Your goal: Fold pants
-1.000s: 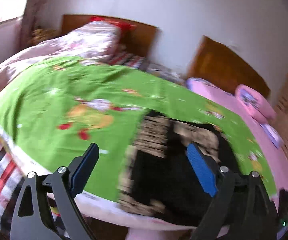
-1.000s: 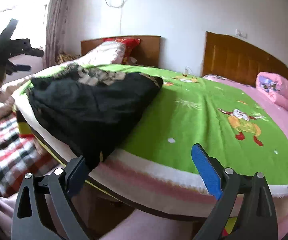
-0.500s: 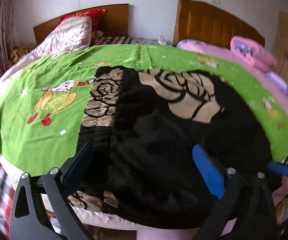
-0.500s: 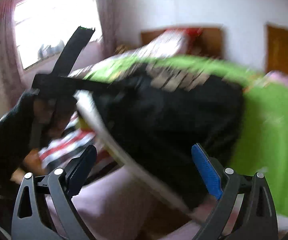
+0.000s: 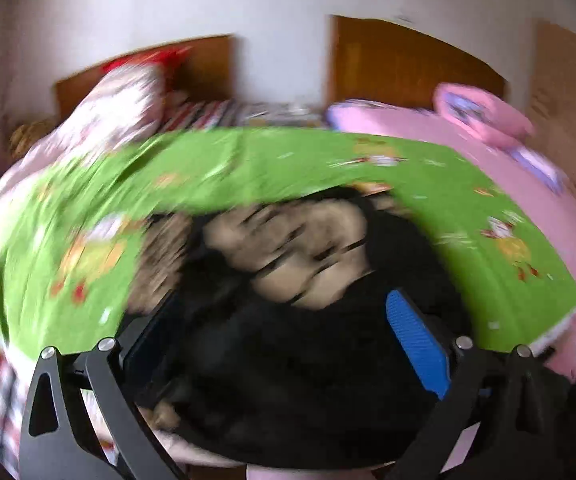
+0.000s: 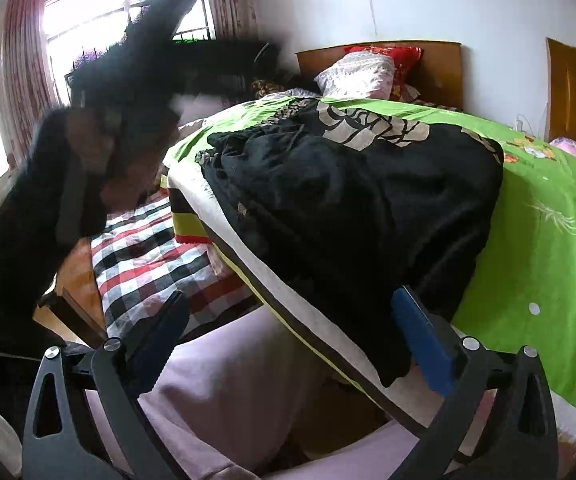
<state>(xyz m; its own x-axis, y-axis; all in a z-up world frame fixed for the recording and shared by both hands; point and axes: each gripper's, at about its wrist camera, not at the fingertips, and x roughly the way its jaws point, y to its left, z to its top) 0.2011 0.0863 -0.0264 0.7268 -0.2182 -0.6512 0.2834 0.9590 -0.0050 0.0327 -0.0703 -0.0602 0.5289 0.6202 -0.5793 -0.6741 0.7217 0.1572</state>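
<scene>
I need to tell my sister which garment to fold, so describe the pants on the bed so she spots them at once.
Find the bed with the green cartoon blanket. At its near corner lie the pants, a black heap spilling over the edge. Only they carry large beige rose prints.

pants (image 6: 352, 200): matt black cloth, seemingly soft | headboard (image 6: 440, 64): smooth wood

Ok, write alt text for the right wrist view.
Black pants with a beige rose print lie bunched at the near edge of a green bedspread. The open right gripper frames their hanging corner, holding nothing. At left, the blurred left gripper is raised against a bright window.
</scene>
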